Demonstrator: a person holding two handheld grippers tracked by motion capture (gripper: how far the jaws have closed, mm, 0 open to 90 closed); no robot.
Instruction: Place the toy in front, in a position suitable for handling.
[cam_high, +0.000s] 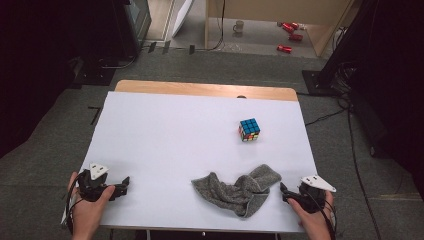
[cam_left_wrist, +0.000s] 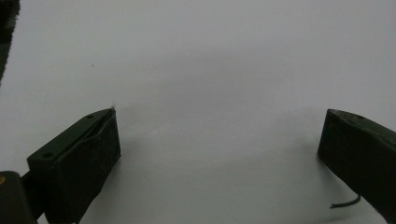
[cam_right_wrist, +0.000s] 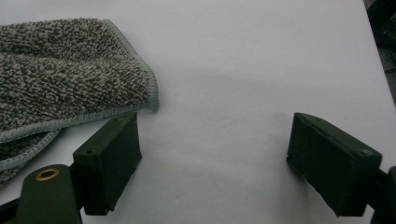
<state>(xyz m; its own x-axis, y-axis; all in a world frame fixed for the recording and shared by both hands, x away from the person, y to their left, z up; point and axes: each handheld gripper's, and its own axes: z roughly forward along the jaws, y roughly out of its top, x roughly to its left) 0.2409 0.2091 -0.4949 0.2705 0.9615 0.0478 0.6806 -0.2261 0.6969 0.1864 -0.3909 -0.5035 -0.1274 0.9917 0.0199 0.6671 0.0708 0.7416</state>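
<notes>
Your two hands rest at the near edge of the white table (cam_high: 165, 135), one at each corner, with nothing gripped. Your right gripper (cam_high: 286, 194) lies low and roughly level, pointing inward toward the grey towel (cam_high: 239, 189), jaws parted with bare tabletop between them; in the right gripper view the towel's hemmed corner (cam_right_wrist: 70, 88) sits just beside and beyond one jaw tip, which may just touch the hem, and the pads are not on the cloth. Your left gripper (cam_high: 123, 184) also points inward and lies low, well apart from the towel, jaws spread wide and empty over plain white surface in the left gripper view. The towel lies crumpled in a loose heap near the front edge, right of centre, one strip reaching toward your right hand. Judged step: the approach to the towel, before any grasp. The next move likely calls for you to slide the right jaws forward and sideways so one pad goes under or over the hem, then close on that corner; the left hand has a longer reach across to take the far end. Farther back, right of centre, a colour cube (cam_high: 249, 129) stands alone, untouched.
</notes>
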